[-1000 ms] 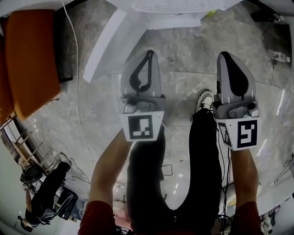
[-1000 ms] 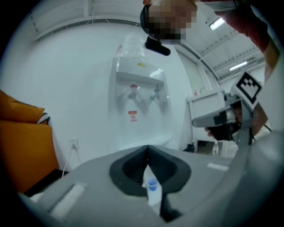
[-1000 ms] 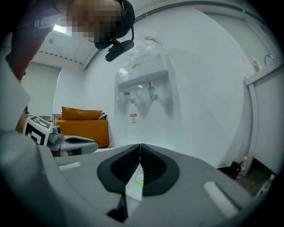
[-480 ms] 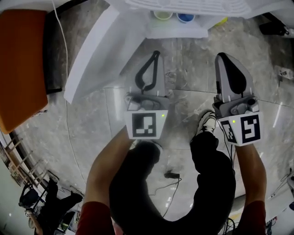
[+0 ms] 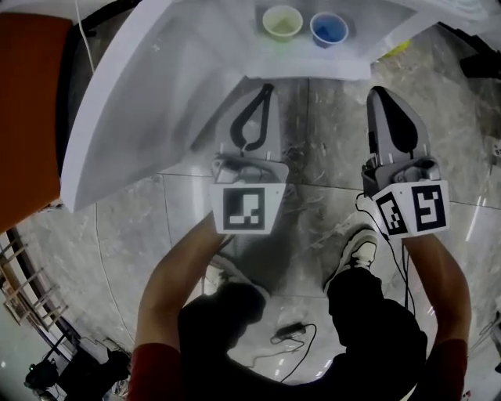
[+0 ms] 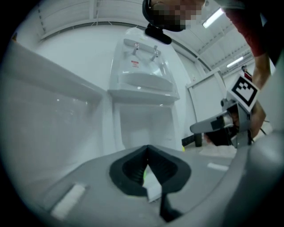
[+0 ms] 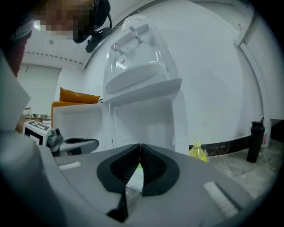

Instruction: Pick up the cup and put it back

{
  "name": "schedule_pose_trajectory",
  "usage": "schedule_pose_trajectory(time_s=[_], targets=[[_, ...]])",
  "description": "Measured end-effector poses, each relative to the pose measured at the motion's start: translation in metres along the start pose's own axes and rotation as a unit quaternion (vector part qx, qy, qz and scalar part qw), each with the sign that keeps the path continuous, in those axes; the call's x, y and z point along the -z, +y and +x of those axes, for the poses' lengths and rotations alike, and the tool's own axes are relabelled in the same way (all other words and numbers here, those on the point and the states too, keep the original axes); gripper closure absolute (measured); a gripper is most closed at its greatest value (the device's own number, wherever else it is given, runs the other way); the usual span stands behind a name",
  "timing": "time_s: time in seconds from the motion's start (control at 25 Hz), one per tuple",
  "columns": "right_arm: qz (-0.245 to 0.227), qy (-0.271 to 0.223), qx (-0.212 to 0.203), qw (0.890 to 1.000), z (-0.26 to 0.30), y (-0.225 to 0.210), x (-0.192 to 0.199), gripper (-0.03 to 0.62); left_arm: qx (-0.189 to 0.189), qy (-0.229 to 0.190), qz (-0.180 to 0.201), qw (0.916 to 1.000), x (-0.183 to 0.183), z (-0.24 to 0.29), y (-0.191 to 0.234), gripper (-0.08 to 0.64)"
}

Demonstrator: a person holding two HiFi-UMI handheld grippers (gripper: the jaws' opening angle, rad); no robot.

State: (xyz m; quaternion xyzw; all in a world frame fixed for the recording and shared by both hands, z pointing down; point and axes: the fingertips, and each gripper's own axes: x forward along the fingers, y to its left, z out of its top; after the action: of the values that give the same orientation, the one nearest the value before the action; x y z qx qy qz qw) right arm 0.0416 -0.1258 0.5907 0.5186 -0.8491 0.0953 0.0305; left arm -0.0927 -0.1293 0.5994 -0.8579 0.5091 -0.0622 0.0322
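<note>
Head view: I see a green cup and a blue cup side by side on the white counter at twelve o'clock, ahead of my left gripper and right gripper. Left gripper view: jaws clenched together, empty. Right gripper view: jaws likewise pressed together, holding nothing.

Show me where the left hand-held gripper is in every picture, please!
Head view: the left hand-held gripper is left of centre, pointing up the picture at the white stand.
Left gripper view: this hand-held gripper fills the bottom centre, jaws shut.
Right gripper view: it pokes in from the left edge, low down.
Shared landmark: the white stand ahead in all three.
</note>
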Motion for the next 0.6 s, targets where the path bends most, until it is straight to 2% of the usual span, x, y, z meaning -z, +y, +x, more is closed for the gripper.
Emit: schedule_pose_trajectory(time_s=[0.12,0.32,0.44,0.6], targets=[[-0.016,-0.014,-0.007,1.000,0.010,-0.008,0.024,0.592,-0.006,-0.013,0.014,0.9998,0.019,0.012,-0.004,0.558],[-0.035,-0.032,-0.018,0.999,0.013,-0.013,0.054,0.592,-0.025,-0.008,-0.016,0.9995,0.053,0.027,-0.008,0.558],[-0.024,-0.050,-0.015,0.998,0.008,-0.017,0.057,0.592,-0.049,-0.003,-0.041,0.9980,0.061,0.033,-0.004,0.559],[-0.046,-0.054,-0.009,0.997,0.007,-0.017,0.059,0.592,-0.067,0.006,-0.032,0.9972,0.060,0.034,-0.005,0.558]])
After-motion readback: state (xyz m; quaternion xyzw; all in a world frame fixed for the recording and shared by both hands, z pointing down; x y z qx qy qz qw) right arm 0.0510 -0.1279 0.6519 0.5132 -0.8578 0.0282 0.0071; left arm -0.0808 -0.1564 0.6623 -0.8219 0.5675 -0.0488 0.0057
